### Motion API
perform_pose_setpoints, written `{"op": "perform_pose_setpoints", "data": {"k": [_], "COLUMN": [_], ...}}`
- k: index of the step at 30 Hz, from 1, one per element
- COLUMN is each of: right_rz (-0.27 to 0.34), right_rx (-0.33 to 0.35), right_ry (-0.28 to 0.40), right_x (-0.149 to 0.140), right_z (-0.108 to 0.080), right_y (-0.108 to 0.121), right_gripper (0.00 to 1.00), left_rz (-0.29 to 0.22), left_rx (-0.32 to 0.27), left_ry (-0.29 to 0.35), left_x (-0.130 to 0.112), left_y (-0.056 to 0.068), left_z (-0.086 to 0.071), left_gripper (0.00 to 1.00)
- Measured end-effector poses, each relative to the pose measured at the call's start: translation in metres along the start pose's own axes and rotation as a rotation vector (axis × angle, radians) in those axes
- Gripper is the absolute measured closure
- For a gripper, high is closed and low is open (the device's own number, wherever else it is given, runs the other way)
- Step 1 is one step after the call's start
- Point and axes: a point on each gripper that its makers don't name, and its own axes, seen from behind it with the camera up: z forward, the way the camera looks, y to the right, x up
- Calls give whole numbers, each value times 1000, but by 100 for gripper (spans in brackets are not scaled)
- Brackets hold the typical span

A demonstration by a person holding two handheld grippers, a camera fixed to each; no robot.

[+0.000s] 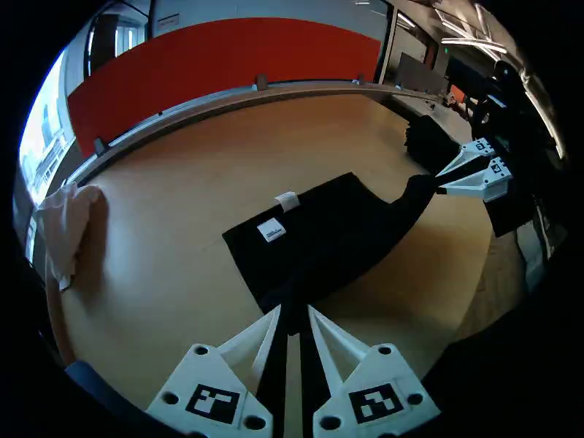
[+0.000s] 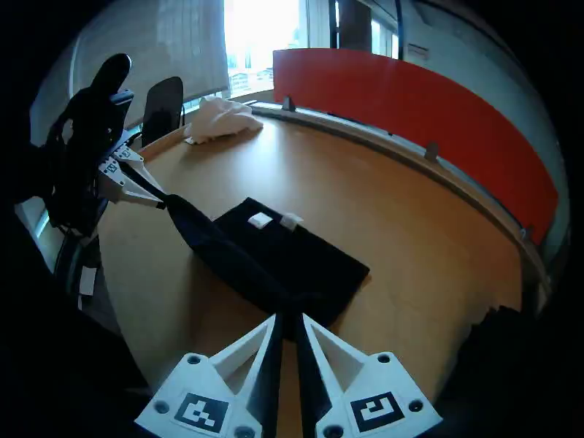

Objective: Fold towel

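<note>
Towel [image 1: 321,226], black, lies mostly flat on the wooden table [image 1: 182,204] just ahead of both grippers, with its near edge lifted off the surface. Left gripper [image 1: 292,325]: fingers almost together, a dark corner pinched between the tips, fabric running forward from them to the flat part. Right gripper [image 2: 288,325]: same, fingers clamped on the other near corner, fabric bunched right at the tips. In the left gripper view the right one sits ahead and to the right, a raised fold hanging from its tips down to the table. In the right gripper view the left one sits ahead-left, the lifted edge strung between the two. Two white tags [image 1: 271,230] on the flat part, ahead of the left gripper. Pale crumpled cloth [image 1: 66,219] far to its left, red partition [image 1: 219,66] beyond the table's far edge.
</note>
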Motion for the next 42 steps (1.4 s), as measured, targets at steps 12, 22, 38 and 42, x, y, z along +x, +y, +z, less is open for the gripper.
{"op": "perform_pose_setpoints", "data": {"k": [12, 22, 38, 42], "right_rz": [43, 37, 66, 83], "right_rx": [-4, 0, 3, -3], "right_ry": [-25, -55, -96, -101], "right_x": [2, -2, -14, -17], "right_z": [31, 45, 72, 78], "right_y": [29, 44, 58, 60], "right_gripper": [89, 89, 89, 89], "left_rz": [-36, -23, -16, -18], "left_rx": [11, 10, 23, 30], "left_ry": [-52, -82, -117, -116], "left_x": [8, 7, 3, 1], "left_y": [-17, -24, -40, -44], "left_z": [36, 55, 90, 98], "left_gripper": [90, 90, 85, 82]}}
